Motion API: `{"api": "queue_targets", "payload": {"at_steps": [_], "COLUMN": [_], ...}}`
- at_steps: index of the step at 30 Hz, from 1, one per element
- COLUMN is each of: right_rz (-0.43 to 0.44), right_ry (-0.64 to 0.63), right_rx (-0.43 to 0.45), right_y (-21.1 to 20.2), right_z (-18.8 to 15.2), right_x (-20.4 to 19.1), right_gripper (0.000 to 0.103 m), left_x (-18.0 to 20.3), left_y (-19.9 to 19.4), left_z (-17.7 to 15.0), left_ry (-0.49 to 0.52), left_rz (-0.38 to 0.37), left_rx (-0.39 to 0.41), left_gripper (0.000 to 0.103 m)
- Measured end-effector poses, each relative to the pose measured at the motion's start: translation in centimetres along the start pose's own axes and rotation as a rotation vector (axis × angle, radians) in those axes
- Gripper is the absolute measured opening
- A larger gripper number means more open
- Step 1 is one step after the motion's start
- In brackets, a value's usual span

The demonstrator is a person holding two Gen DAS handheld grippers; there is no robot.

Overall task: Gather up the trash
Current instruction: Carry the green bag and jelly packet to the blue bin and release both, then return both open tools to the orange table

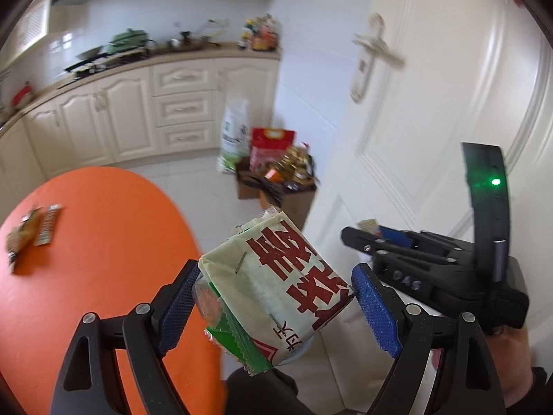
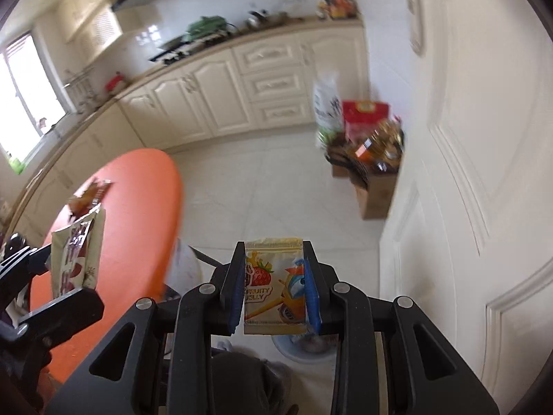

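Note:
My left gripper (image 1: 276, 297) is shut on a white paper packet with red characters (image 1: 280, 280), held in the air beside the orange table (image 1: 103, 242); green wrapper edges stick out beneath it. My right gripper (image 2: 274, 287) is shut on a yellow fruit-jelly pouch (image 2: 274, 287), held above a pale bin (image 2: 300, 346) on the floor. The right gripper shows in the left wrist view (image 1: 432, 263). The left gripper with its packet shows in the right wrist view (image 2: 76, 256). Brown snack wrappers (image 1: 33, 231) lie on the table's far side.
A white door (image 1: 432, 121) stands close on the right. An open cardboard box (image 1: 276, 180) of groceries sits on the tiled floor by the door. Cream kitchen cabinets (image 1: 138, 110) with a cluttered counter run along the back.

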State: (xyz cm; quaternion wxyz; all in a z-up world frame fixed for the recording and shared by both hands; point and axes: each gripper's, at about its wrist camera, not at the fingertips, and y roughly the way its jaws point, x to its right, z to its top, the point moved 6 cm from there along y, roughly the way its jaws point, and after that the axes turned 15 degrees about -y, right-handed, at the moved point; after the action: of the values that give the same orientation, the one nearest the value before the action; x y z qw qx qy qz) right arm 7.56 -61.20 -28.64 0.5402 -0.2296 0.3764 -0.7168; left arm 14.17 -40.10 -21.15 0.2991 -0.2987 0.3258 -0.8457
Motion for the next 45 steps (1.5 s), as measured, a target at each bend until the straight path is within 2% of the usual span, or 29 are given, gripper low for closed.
{"api": "queue_targets", "payload": {"at_steps": [1, 6, 10, 17, 18, 20, 21, 23, 24, 29, 37, 41, 45], "right_rz": [-0.003, 0.032, 0.064, 0.090, 0.083, 0.062, 0.050, 0.036, 0.033, -0.009, -0.033, -0.038, -0.037], "right_ry": [0.019, 0.099, 0.159, 0.203, 0.209, 0.228, 0.243, 0.262, 0.267, 0.250, 0.228, 0.195, 0.150], "right_rx": [-0.026, -0.123, -0.161, -0.241, -0.246, -0.254, -0.257, -0.251, -0.252, -0.260, -0.197, -0.136, -0.061], "right_y": [0.9, 5.1, 7.8, 11.7, 12.1, 12.3, 12.3, 12.1, 11.9, 10.9, 8.0, 5.5, 2.5], "right_z": [-0.9, -3.9, -5.3, -6.7, -6.8, -7.2, -7.4, -7.6, -7.7, -7.5, -5.4, -3.3, -0.6], "right_x": [1.1, 4.2, 5.5, 6.2, 6.5, 7.0, 7.5, 8.1, 8.2, 8.4, 7.4, 5.9, 3.7], "right_gripper": [0.030, 0.030, 0.030, 0.034, 0.038, 0.060, 0.067, 0.086, 0.089, 0.103, 0.103, 0.103, 0.103], "left_x": [-0.2, 1.1, 2.5, 3.5, 4.0, 4.9, 5.6, 6.5, 7.0, 7.9, 7.5, 6.2, 3.8], "left_y": [1.3, 7.8, 13.0, 16.1, 16.6, 17.5, 17.9, 17.9, 18.2, 15.9, 10.1, 5.1, 0.5], "left_z": [0.7, 0.4, 2.5, 3.2, 3.4, 3.9, 4.2, 4.3, 4.2, 3.4, 2.2, 1.9, 1.2], "left_ry": [0.013, 0.042, 0.054, 0.082, 0.088, 0.107, 0.114, 0.112, 0.114, 0.125, 0.103, 0.059, 0.014], "left_rz": [0.003, 0.019, 0.052, 0.126, 0.140, 0.179, 0.186, 0.182, 0.187, 0.193, 0.177, 0.162, 0.179], "left_rx": [-0.021, -0.148, -0.215, -0.284, -0.285, -0.278, -0.272, -0.259, -0.252, -0.198, -0.081, -0.007, 0.068], "left_gripper": [0.083, 0.083, 0.083, 0.085, 0.089, 0.096, 0.099, 0.101, 0.101, 0.101, 0.101, 0.101, 0.102]}}
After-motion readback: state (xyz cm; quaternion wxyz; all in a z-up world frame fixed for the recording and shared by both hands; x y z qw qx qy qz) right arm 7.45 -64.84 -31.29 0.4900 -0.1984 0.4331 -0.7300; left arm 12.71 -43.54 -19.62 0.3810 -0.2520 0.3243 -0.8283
